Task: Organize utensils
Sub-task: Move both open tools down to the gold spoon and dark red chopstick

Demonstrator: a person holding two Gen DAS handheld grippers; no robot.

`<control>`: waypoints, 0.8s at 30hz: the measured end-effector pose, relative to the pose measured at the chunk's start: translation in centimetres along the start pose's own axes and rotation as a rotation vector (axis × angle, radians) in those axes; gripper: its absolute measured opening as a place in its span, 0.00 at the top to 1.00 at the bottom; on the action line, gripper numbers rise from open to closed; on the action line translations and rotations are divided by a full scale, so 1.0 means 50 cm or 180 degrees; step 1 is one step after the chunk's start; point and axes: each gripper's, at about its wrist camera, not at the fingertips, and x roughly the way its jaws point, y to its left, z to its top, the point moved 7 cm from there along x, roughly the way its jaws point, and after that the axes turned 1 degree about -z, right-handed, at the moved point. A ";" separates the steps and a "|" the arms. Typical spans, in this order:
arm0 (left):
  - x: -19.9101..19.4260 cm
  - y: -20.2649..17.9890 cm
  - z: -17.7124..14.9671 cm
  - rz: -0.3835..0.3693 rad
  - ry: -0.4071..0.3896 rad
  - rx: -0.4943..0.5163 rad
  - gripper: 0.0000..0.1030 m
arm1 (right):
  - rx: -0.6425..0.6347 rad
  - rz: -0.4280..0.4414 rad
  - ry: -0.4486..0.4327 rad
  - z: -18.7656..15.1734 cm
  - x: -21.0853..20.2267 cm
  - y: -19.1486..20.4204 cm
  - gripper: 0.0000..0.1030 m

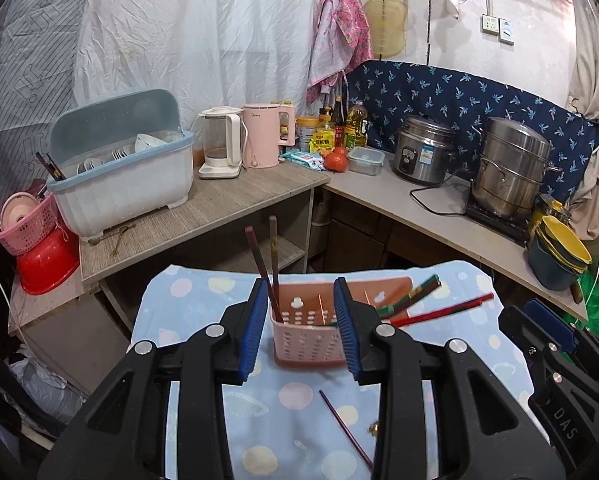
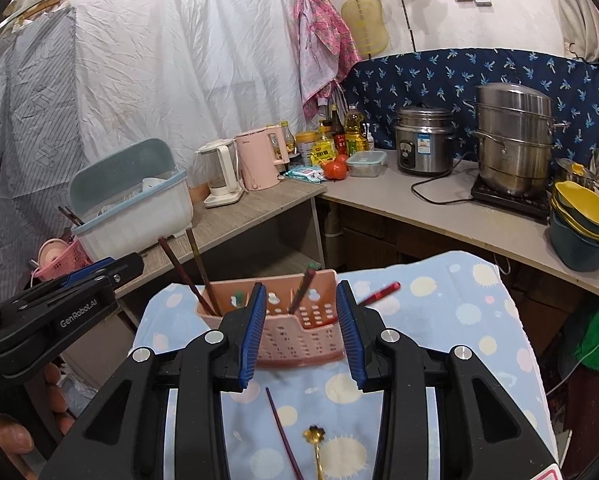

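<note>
A pink perforated utensil holder [image 1: 307, 332] [image 2: 299, 336] stands on a blue dotted cloth [image 1: 203, 300] [image 2: 451, 312]. Two dark chopsticks [image 1: 265, 264] [image 2: 187, 272] stand upright in its left end. Red and green chopsticks [image 1: 419, 296] lean out of its right side. A purple chopstick [image 1: 345, 428] [image 2: 283, 432] lies loose on the cloth in front, next to a gold flower-handled spoon [image 2: 315, 440]. My left gripper [image 1: 301, 328] is open and empty just before the holder. My right gripper [image 2: 301, 332] is open and empty too, also shown in the left view [image 1: 547, 328].
A counter [image 1: 219, 204] behind holds a dish rack [image 1: 127, 168], kettles [image 1: 239, 140], bottles, a rice cooker [image 1: 423, 148] and a steamer pot [image 1: 511, 168]. Stacked bowls [image 1: 559, 252] sit at its right end. A gap lies between cloth and counter.
</note>
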 end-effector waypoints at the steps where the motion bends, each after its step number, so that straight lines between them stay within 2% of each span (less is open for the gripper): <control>1: -0.004 -0.001 -0.012 -0.0007 0.0020 0.0000 0.68 | -0.0003 -0.0018 0.0020 -0.011 -0.003 -0.005 0.66; 7: -0.016 0.002 -0.107 -0.0068 0.0237 -0.0064 0.64 | -0.0004 -0.0138 0.0307 -0.118 -0.001 -0.043 0.65; 17: 0.008 0.022 -0.335 -0.0053 0.0822 -0.0225 0.64 | 0.0081 -0.0216 0.1112 -0.377 0.047 -0.085 0.65; 20: 0.021 0.035 -0.408 -0.0027 0.1052 -0.0322 0.64 | 0.0062 -0.0235 0.1252 -0.432 0.060 -0.087 0.66; 24: 0.028 0.050 -0.477 0.0020 0.1259 -0.0350 0.64 | 0.0034 -0.0234 0.1358 -0.470 0.077 -0.081 0.66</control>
